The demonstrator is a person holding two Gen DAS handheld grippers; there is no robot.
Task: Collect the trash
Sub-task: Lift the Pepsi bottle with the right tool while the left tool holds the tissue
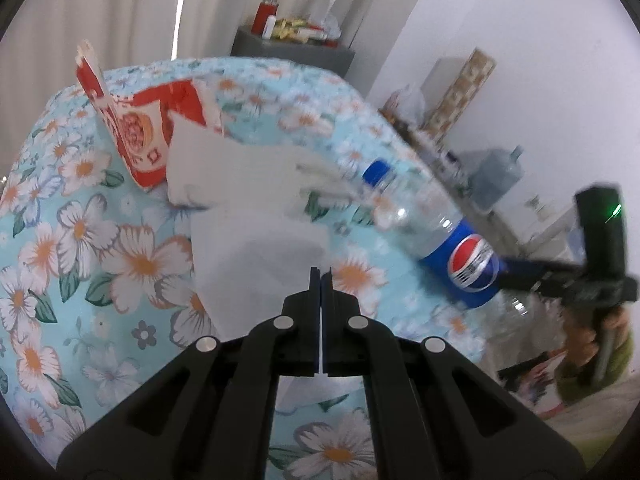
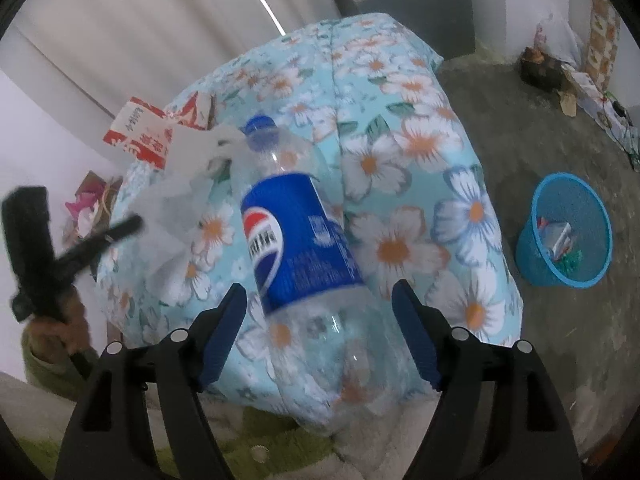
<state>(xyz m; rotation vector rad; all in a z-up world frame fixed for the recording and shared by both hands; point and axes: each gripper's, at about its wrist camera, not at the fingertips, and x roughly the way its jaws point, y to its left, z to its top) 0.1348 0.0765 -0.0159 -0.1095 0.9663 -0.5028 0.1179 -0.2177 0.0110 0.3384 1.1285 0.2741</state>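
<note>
The right tool (image 2: 318, 320) sits closest to its camera, its two blue-padded fingers (image 2: 222, 336) spread wide on either side of a clear plastic bottle (image 2: 296, 248). The bottle has a blue label and a blue cap (image 2: 261, 125) and points away from the camera over a bench covered with a light blue flowered cloth (image 2: 404, 160). Whether the pads press the bottle's sides cannot be told; the lower part of the bottle is blurred. In the left wrist view the same bottle (image 1: 440, 236) slants across the cloth (image 1: 80, 240), cap (image 1: 376, 171) up and to the left, with the right tool (image 1: 510, 272) at its lower end.

The left tool (image 1: 321, 276) is closed, its fingers pressed together with only a thin line between them and nothing held. Just past its tips lie crumpled white tissues (image 1: 248, 208) on the cloth. Behind the tissues stands a torn red and white paper carton (image 1: 136, 132), tilted.

On the grey floor to the right of the bench sits a blue mesh wastebasket (image 2: 568, 232), tipped toward the camera, with a few scraps inside. A grey cabinet (image 2: 408, 4) with packets on top stands beyond the bench.
</note>
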